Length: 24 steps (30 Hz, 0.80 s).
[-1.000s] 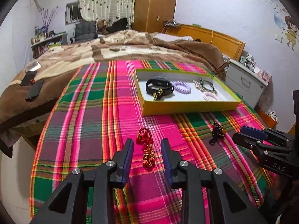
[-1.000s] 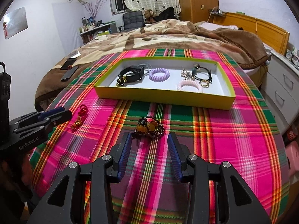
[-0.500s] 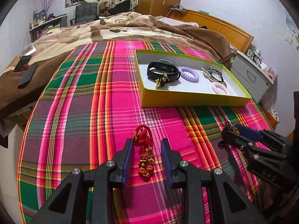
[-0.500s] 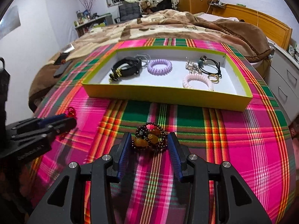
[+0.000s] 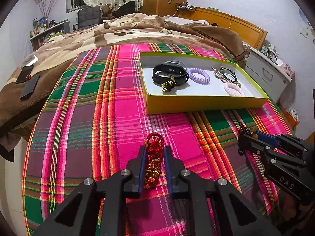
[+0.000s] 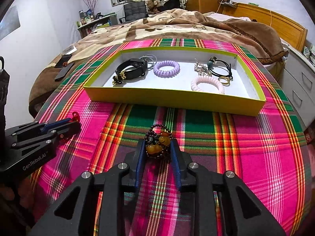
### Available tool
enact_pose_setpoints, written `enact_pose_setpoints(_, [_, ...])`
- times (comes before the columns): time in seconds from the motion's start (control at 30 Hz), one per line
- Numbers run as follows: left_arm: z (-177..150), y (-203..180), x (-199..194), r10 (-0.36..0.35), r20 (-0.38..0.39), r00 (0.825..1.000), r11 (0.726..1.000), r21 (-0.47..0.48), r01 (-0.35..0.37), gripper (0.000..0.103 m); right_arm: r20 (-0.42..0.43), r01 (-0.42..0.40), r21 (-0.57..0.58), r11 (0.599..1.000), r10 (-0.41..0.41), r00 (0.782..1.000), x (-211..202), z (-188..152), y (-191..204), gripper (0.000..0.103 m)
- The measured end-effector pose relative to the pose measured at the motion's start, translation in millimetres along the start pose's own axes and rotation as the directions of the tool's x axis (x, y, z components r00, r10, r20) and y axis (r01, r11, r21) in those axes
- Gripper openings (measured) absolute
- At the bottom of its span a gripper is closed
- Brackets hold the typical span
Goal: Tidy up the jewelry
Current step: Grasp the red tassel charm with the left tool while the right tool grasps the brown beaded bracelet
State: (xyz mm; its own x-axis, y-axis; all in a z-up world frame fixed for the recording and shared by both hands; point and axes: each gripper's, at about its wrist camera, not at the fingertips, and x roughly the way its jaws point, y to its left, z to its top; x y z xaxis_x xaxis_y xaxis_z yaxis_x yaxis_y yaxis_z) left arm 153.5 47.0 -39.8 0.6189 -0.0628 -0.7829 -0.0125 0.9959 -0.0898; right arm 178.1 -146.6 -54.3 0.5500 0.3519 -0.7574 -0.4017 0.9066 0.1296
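Note:
A red cord charm with gold beads (image 5: 154, 157) lies on the plaid tablecloth. My left gripper (image 5: 155, 153) has its jaws closing on it, and both pads touch the cord. A dark bead bracelet with amber stones (image 6: 158, 145) sits between the pads of my right gripper (image 6: 157, 145), whose jaws are closing and squeeze it from both sides. The yellow-green box (image 6: 173, 100) behind them holds a black band (image 6: 132, 68), a lilac coil tie (image 6: 166, 68), a pink coil tie (image 6: 207, 85) and a black hair tie (image 6: 220, 68). Each gripper shows in the other's view: the right gripper (image 5: 246, 135), the left gripper (image 6: 72, 123).
The round table ends close on the left (image 5: 29, 157). A bed with a brown blanket (image 5: 137, 31) lies behind it, with two phones (image 5: 29, 84) on its edge. White bedside drawers (image 5: 269, 74) stand at the right.
Both grippers came forward and down over their pieces, then their jaws narrowed from wide open onto the red charm and the bead bracelet.

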Motion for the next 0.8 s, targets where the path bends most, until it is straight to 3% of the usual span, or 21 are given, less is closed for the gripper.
enact_pose_setpoints(0.1, [-1, -1, -2, -0.001, 0.002, 1.000, 1.000, 0.009, 0.001, 0.010, 0.005, 0.000, 0.000, 1.000, 0.000, 1.000, -2, -1, 0, 0.023])
enact_pose_setpoints(0.3, [-3, -8, -8, -0.006, 0.021, 1.000, 0.999, 0.038, 0.005, 0.007, 0.016, -0.001, 0.003, 1.000, 0.001, 1.000, -8, -2, -2, 0.022])
enact_pose_setpoints(0.8, [-6, -25, -39, -0.068, 0.103, 0.992, 0.995, 0.085, 0.060, 0.006, 0.090, 0.001, 0.012, 1.000, -0.002, 0.996, -41, -5, -6, 0.018])
